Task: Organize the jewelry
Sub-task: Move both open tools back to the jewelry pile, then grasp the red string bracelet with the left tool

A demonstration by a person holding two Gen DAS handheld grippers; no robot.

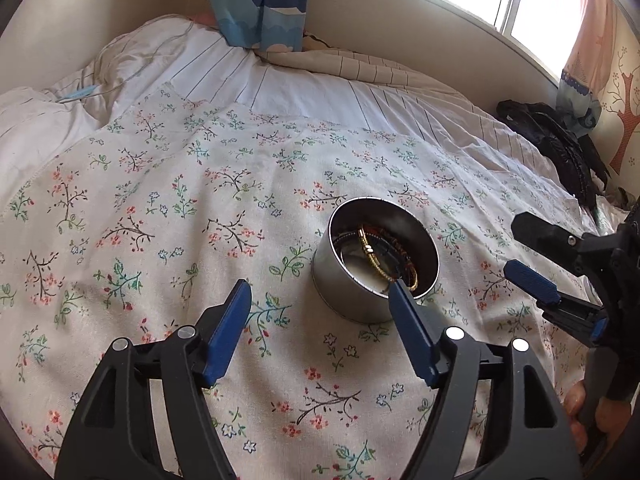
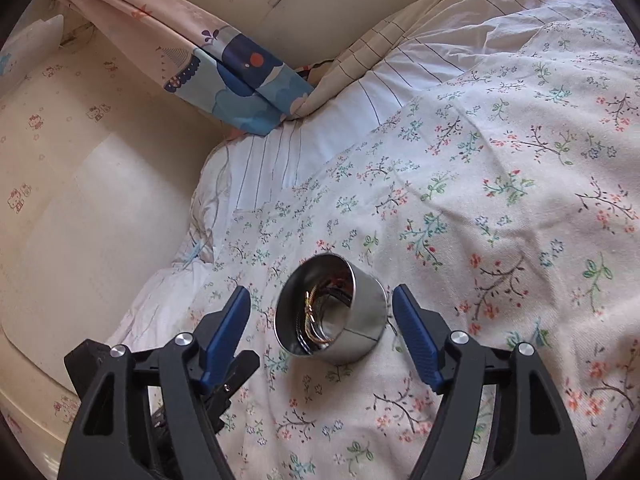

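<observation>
Polished steel catches the light in the left wrist view: a round metal tin [image 1: 374, 264] stands upright on the floral bedsheet [image 1: 160, 208], with a gold bangle [image 1: 384, 258] and darker bracelets [image 1: 400, 246] leaning inside it. The left gripper [image 1: 320, 292] hovers just short of the tin, its jaws wide apart and empty, one tip overlapping the near rim in the picture. The right gripper [image 1: 516, 248] comes in from the side, jaws likewise apart.

From the right wrist view the tin [image 2: 360, 312] sits between the spread, empty jaws of the right gripper [image 2: 322, 296], the bracelets [image 2: 316, 316] piled within. No loose jewelry shows on the bed, so the gathering step looks finished. The next move probably calls for steadying or carrying the tin: a level grip on its slick wall, since the soft bedding could let it tip.
</observation>
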